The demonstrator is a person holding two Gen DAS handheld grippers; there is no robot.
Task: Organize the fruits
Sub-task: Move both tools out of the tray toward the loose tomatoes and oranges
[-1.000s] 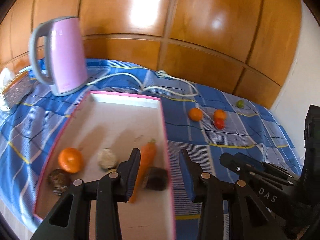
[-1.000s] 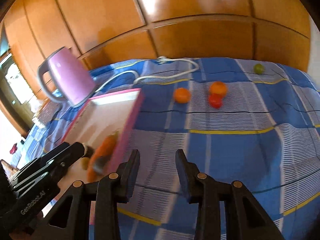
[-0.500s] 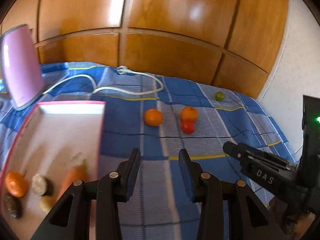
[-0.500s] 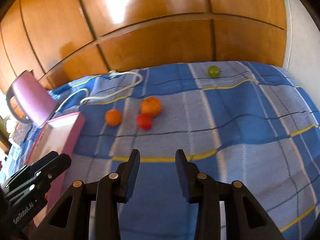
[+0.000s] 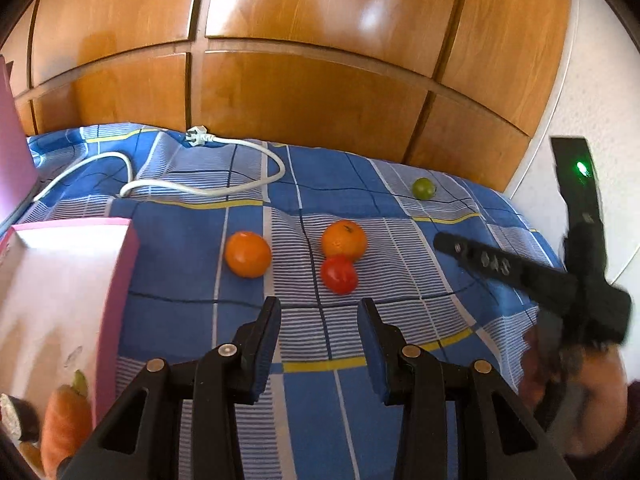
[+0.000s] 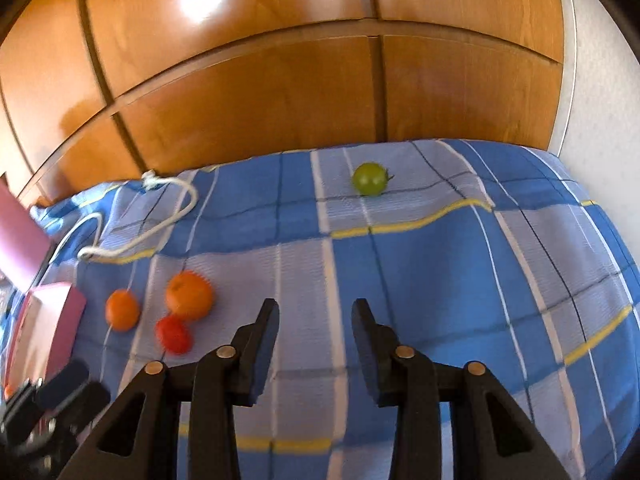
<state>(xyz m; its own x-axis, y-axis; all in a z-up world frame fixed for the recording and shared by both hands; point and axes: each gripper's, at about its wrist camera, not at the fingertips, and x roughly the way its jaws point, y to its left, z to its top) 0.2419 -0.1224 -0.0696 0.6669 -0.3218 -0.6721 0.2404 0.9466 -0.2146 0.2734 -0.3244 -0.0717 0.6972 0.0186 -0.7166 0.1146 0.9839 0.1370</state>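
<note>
Two oranges [image 5: 247, 254] [image 5: 344, 239], a red tomato [image 5: 339, 275] and a green fruit [image 5: 424, 188] lie on the blue checked cloth [image 5: 384, 360]. My left gripper [image 5: 319, 314] is open and empty, just short of the tomato. My right gripper [image 6: 314, 316] is open and empty; the green fruit [image 6: 370, 178] lies well ahead of it, and the oranges [image 6: 189, 295] [image 6: 122, 309] and tomato [image 6: 173, 334] lie to its left. The pink-rimmed tray [image 5: 120, 280] at left holds a carrot [image 5: 66, 424] and other items.
A white power cord with plug [image 5: 208, 176] lies across the back of the cloth. A pink kettle [image 5: 12, 152] stands at far left. Wooden cabinet doors [image 5: 300, 80] rise behind. A white wall [image 5: 600, 100] is at the right. The right gripper's body [image 5: 560, 276] shows in the left view.
Both grippers have swung right, away from the tray, and moved forward. The oranges and tomato now sit closer in the left view; the green fruit is nearer in the right view.
</note>
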